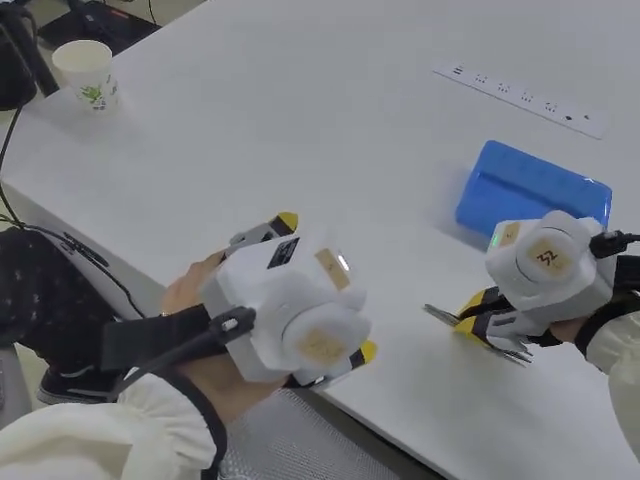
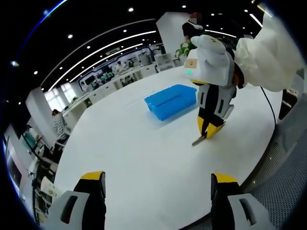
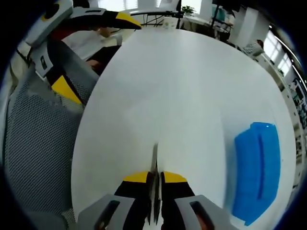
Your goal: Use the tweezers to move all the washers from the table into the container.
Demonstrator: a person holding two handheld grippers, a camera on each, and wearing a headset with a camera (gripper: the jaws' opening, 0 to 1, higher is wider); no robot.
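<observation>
while right gripper clamps tweezers, left gripper gapes; cup print unreadable

Right gripper clamps tweezers over the table; blue container lies beyond; left gripper spread wide.

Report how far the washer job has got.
Done: the tweezers are off the table, clamped in the right gripper. In hand: the tweezers point out over the tabletop; their tips are too small to tell if they hold anything. The left gripper is open and empty. Left: getting washers into the container; its contents cannot be told.
</observation>
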